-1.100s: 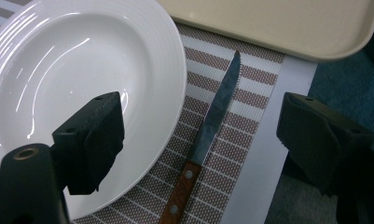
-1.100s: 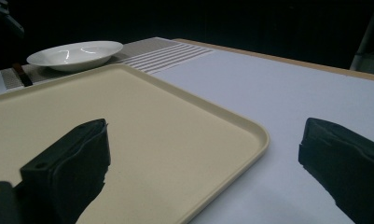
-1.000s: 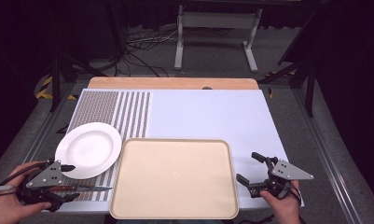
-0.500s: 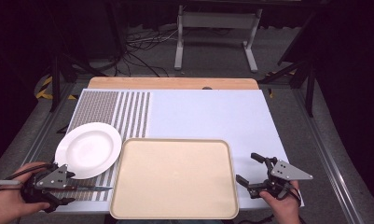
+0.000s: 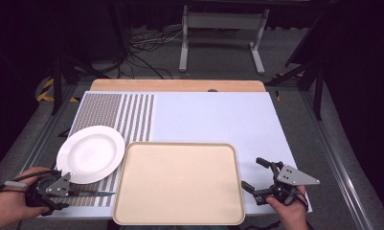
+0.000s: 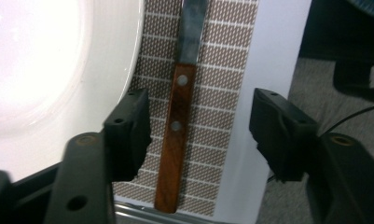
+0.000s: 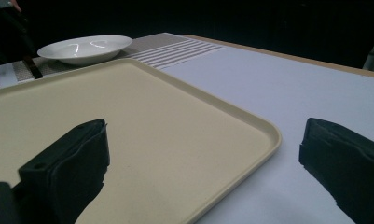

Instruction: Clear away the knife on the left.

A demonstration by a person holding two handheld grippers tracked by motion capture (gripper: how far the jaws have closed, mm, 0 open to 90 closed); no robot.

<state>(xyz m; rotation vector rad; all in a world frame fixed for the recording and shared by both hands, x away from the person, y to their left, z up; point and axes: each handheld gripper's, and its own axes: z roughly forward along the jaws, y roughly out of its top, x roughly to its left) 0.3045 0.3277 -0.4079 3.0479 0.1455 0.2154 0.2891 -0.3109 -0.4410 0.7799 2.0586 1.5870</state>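
Observation:
A knife with a brown wooden handle [image 6: 175,154] and a dark blade lies on the striped mat [image 5: 108,110] near the table's front left, just below the white plate [image 5: 90,153]. In the high view the knife [image 5: 91,193] points right toward the tray. My left gripper [image 6: 198,126] straddles the handle; its jaws have just been closing, and a gap still shows on both sides of the wood. In the high view the left gripper [image 5: 67,191] sits at the handle end. My right gripper [image 5: 254,173] rests open beside the tray's right edge, nothing between its jaws [image 7: 203,154].
A large beige tray [image 5: 180,143] lies bare at the front centre, with its rim [image 7: 250,126] close to my right gripper. The plate [image 7: 84,48] sits on the mat left of it. White table surface [image 5: 218,115] stretches behind, and a wooden strip [image 5: 177,85] runs along the far edge.
The left hand has shifted slightly over the knife handle. The knife, plate, tray and right gripper have not moved.

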